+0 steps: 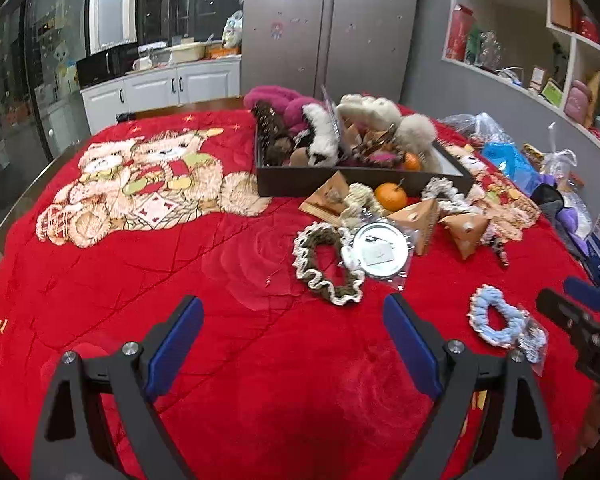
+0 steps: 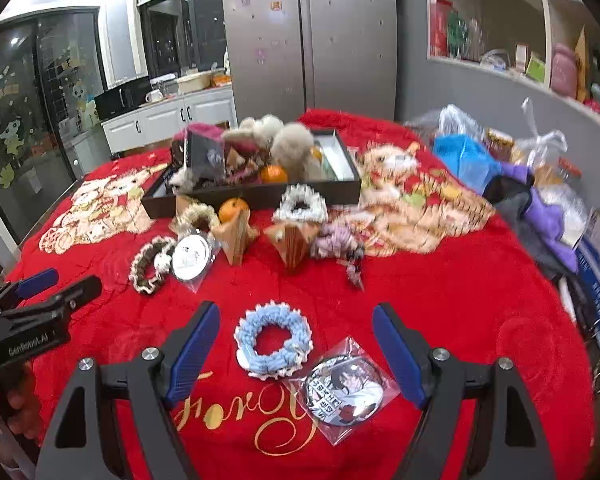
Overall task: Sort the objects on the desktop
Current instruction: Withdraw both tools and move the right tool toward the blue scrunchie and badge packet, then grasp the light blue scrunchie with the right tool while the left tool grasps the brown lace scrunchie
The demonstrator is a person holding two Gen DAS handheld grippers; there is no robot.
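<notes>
Here both hand-held grippers, left (image 1: 293, 330) and right (image 2: 296, 338), gape above plush red blanket (image 1: 228, 360).

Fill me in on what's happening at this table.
A person is sorting small items on a red blanket, with a two-finger tool in each hand. Both tools are open and hold nothing. The right tool hangs over a blue scrunchie and a bagged badge. The left tool is over bare blanket, short of a brown scrunchie. A dark box farther back already holds plush items and an orange; more scrunchies and another orange lie in front of it.
</notes>
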